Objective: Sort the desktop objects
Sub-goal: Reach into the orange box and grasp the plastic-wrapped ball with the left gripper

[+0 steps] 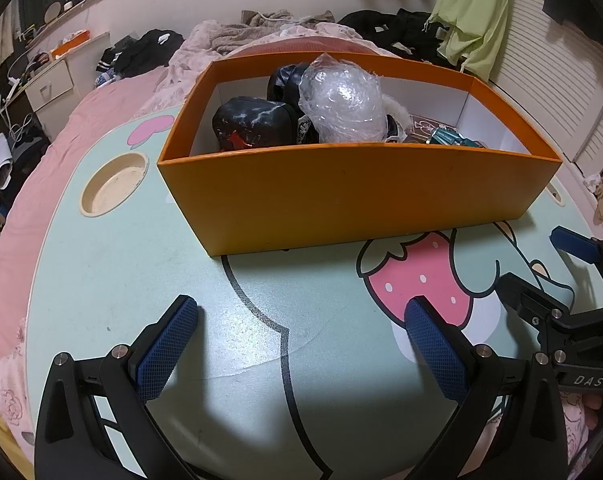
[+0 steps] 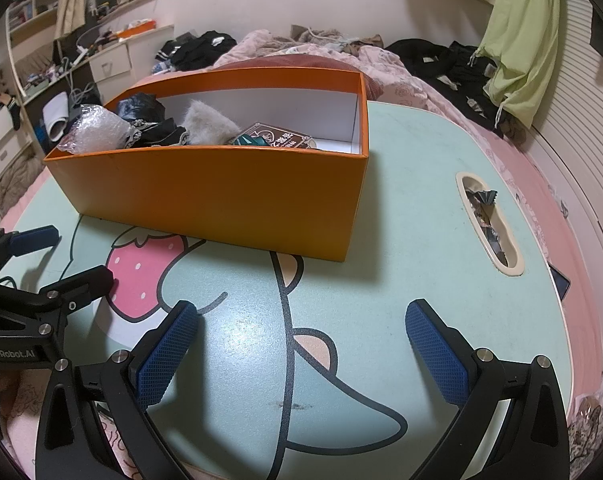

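Observation:
An orange box [image 1: 341, 196] [image 2: 205, 196] stands on the mint cartoon-print table [image 1: 141, 280] [image 2: 413, 216]. Inside it lie a clear bubble-wrap bundle [image 1: 343, 106] [image 2: 95, 128], a black marbled case [image 1: 253, 124], a black bag [image 2: 137, 106], a grey furry item [image 2: 207, 124], a brown printed pack [image 2: 277, 138] and a teal item [image 1: 449, 136]. My left gripper [image 1: 301, 312] hangs open over bare table in front of the box, nothing between its fingers. My right gripper [image 2: 301, 316] is open too, over the table to the right of the left one, empty.
A round cup recess [image 1: 113, 188] sits left of the box. A long slot [image 2: 487, 220] with small scraps lies at the table's right. A pink bed with heaped clothes [image 2: 441, 64] surrounds the table; drawers [image 2: 109, 64] stand far left, and a green garment [image 2: 521, 40] hangs at the right.

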Tool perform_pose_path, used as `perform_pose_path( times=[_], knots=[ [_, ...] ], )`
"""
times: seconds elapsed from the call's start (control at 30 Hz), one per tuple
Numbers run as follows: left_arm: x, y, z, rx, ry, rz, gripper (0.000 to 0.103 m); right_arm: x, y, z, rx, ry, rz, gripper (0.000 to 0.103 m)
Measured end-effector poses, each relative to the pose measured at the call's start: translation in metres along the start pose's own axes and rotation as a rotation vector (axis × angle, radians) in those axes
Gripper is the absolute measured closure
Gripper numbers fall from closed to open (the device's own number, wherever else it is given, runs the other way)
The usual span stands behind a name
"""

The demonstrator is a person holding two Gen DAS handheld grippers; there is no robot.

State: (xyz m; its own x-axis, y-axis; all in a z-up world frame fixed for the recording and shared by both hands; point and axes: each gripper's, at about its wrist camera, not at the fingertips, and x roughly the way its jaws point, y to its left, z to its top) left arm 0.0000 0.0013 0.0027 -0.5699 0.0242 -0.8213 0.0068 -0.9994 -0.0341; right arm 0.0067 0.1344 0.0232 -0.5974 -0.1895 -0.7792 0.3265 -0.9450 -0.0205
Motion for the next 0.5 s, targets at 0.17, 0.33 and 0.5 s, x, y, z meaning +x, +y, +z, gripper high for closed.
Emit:
perform_pose_path(
  times=[0.17, 0.33, 0.5],
  knots=[
    [-0.003, -0.002, 0.002, -0.01, -0.007, 0.003, 0.006, 0.0, 0.0, 0.0, 0.001, 0.0, 0.0, 0.0],
    [-0.045, 0.011, 0.011, -0.027, -0.136, -0.05, 0.028, 0.0, 0.0, -0.001, 0.0, 0.0, 0.0, 0.0],
    [-0.065, 0.012, 0.052, -0.02, -0.218, -0.076, 0.033, 0.0, -0.001, -0.002, 0.0, -0.001, 0.0, 0.0]
  ],
)
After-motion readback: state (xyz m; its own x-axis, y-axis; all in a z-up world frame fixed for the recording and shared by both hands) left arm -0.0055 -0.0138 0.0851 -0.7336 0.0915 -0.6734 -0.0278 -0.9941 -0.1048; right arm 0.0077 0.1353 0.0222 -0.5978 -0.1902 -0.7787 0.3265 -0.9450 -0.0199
